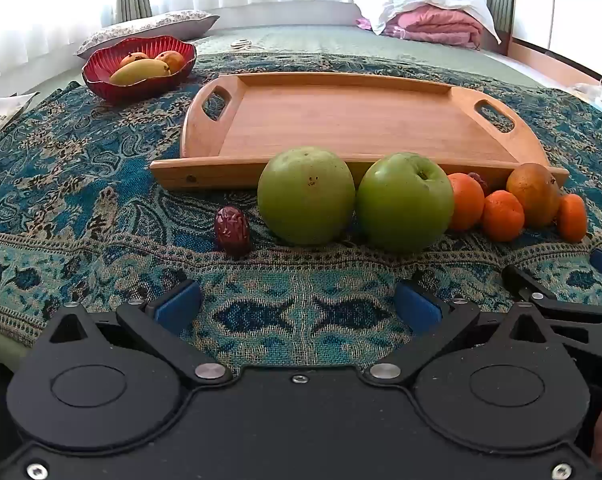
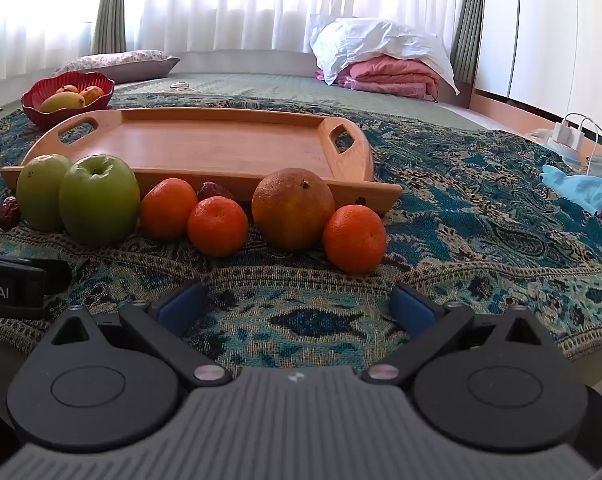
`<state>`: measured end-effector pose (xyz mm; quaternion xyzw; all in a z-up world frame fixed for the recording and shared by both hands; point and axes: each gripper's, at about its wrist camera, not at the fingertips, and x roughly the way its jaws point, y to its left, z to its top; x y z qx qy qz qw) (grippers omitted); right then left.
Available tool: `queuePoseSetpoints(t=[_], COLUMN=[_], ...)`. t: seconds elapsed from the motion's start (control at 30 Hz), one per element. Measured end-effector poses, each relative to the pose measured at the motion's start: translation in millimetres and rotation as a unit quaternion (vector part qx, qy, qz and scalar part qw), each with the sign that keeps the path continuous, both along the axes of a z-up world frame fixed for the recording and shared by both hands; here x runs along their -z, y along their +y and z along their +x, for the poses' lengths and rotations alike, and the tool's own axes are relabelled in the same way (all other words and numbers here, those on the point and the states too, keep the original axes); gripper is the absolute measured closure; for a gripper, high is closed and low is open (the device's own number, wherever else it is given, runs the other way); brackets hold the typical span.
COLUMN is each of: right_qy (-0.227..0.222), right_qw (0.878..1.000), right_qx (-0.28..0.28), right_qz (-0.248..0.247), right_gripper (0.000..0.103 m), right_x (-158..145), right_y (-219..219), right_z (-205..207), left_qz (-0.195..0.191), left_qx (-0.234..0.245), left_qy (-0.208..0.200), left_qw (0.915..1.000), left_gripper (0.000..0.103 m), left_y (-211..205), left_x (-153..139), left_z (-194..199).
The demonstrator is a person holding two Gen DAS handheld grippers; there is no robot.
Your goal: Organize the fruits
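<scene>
Bed with a patterned blue blanket (image 1: 81, 168), soft surface. Left claw (image 1: 297, 306) released, holding nothing, low on the blanket, facing two green apples (image 1: 305, 195) that touch each other. Right claw (image 2: 297, 304) also released and empty, facing the small oranges (image 2: 218, 225) and a bigger orange (image 2: 293, 208). All fruit sits in a row just against the near wall of the wooden tray (image 1: 353, 120); nothing is in the tray yet. One date (image 1: 232, 231) sits left of the apples, another (image 2: 213, 191) is tucked behind the oranges. Red bowl (image 1: 101, 76) with yellow fruit sits beyond the tray. Risk: round fruit on soft cloth; nudge one and neighbours roll. Claws are close together, so a clash is likely.
</scene>
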<state>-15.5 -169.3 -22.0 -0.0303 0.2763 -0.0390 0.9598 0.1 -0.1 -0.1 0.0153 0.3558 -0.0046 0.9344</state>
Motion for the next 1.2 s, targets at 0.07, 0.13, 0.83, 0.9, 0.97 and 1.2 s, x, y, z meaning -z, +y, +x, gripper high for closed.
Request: queuePoseSetpoints(t=[0.07,0.13,0.83,0.9,0.97,1.2], right_qy=[0.001,0.0,0.0,0.0,0.0,0.0], right_qw=[1.0,1.0,1.0,1.0,1.0,1.0], right_qx=[0.0,0.0,0.0,0.0,0.0,0.0], right_qz=[0.0,0.0,0.0,0.0,0.0,0.0], right_gripper=[0.0,0.0,0.0,0.0,0.0,0.0], right_x=[-0.1,0.0,0.0,0.0,0.1,0.1], right_y=[0.0,0.0,0.0,0.0,0.0,0.0], right_z=[0.0,0.0,-0.3,-0.3,-0.3,-0.3], left_qz=[-0.001,-0.001,0.0,0.0,-0.001,-0.001], left_qx=[0.0,0.0,0.0,0.0,0.0,0.0], left_qy=[0.001,0.001,0.0,0.0,0.0,0.0], left_qw=[1.0,1.0,1.0,1.0,1.0,1.0], left_gripper=[0.0,0.0,0.0,0.0,0.0,0.0], left_y=[0.0,0.2,-0.4,-0.5,0.1,0.2], left_x=[-0.1,0.0,0.0,0.0,0.0,0.0], left_z=[0.0,0.2,0.5,0.9,0.1,0.0])
